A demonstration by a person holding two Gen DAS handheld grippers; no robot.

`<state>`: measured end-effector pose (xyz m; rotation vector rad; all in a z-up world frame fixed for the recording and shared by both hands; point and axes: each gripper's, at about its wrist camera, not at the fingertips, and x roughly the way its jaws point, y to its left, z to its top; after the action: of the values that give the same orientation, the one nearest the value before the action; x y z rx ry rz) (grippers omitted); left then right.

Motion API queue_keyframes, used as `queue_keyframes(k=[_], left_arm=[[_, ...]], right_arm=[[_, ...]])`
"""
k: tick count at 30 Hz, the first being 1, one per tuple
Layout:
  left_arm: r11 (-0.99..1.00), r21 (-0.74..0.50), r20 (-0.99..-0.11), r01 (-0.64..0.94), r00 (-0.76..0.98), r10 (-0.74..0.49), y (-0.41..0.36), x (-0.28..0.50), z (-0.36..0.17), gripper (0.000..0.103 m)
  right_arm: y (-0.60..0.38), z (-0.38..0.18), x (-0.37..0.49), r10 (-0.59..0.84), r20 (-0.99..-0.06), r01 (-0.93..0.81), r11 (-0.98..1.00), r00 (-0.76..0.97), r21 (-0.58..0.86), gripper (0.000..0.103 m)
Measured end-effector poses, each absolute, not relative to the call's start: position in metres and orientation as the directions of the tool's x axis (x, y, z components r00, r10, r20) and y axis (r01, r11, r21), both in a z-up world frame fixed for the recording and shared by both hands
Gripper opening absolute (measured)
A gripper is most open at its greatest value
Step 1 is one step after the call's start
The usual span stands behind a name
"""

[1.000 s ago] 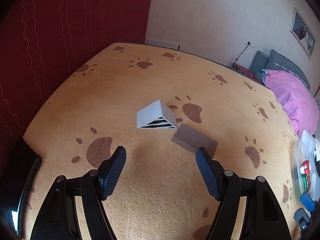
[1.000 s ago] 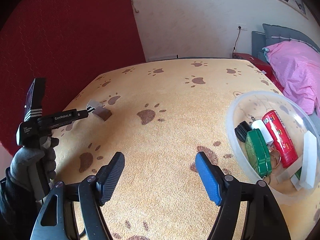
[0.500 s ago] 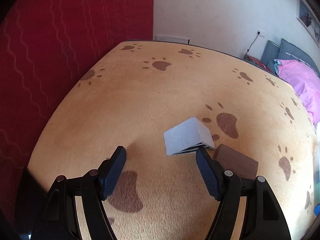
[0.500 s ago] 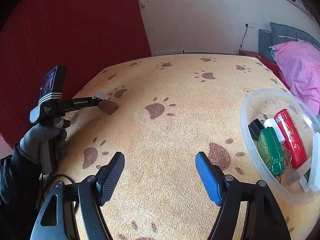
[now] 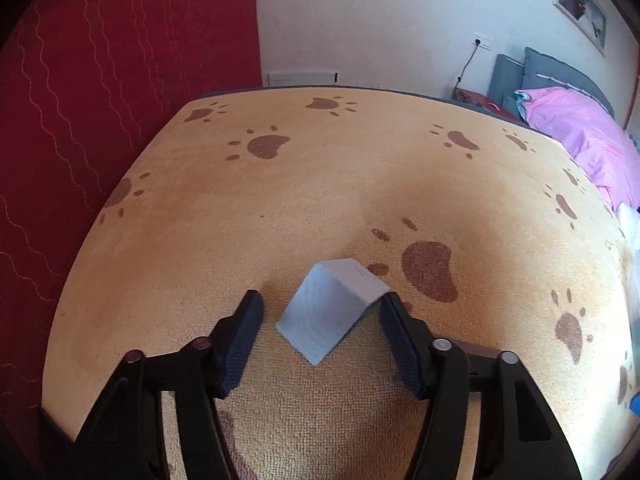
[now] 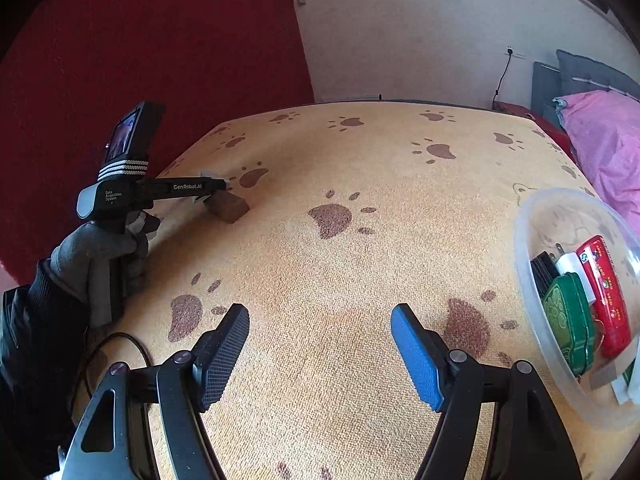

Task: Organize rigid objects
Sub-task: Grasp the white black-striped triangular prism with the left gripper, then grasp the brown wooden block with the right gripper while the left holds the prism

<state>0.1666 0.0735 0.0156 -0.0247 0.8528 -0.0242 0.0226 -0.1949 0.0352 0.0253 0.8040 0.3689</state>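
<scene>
The left gripper, its two dark-padded fingers spread wide and gripping nothing, sits low over the worktop with one white wedge-shaped block lying between them; the block's right edge appears to touch the inner face of the right finger, while the left finger stands apart from it. The wedge rests on the worktop's orange paw-print cloth, its ridge running from the near left toward the far right, its broad sloping face turned toward the camera. From the right wrist view, one brown rectangular block lies flat just beside the left gripper's tip, its long axis running toward the near right; a grey-gloved hand holds that tool. The right gripper, one black-padded and one blue-padded finger held wide apart, hangs empty above bare cloth near the front edge. To its right stands one clear plastic bowl holding a red rectangular case, a green tin, a black object and a white plug. A pink blanket lies beyond.
</scene>
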Motion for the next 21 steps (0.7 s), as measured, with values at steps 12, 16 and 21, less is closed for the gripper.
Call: queue_keyframes(k=[12, 16, 21], left_arm=[[0.995, -0.101, -0.725, 0.028, 0.683, -0.093, 0.073, 0.150, 0.021, 0.034], [0.992, -0.125, -0.716, 0.021, 0.690, -0.105, 0.077, 0.145, 0.023, 0.034], [0.993, -0.119, -0.715, -0.004, 0.694, -0.083, 0.081, 0.142, 0.023, 0.034]], right_arm=[[-0.148, 0.036, 0.064, 0.379, -0.720, -0.425, 0.896, 0.581, 0.128, 0.077], [-0.130, 0.034, 0.085, 0.391, -0.730, -0.453, 0.883, 0.561, 0.125, 0.077], [-0.107, 0.031, 0.108, 0.402, -0.740, -0.491, 0.864, 0.539, 0.112, 0.075]])
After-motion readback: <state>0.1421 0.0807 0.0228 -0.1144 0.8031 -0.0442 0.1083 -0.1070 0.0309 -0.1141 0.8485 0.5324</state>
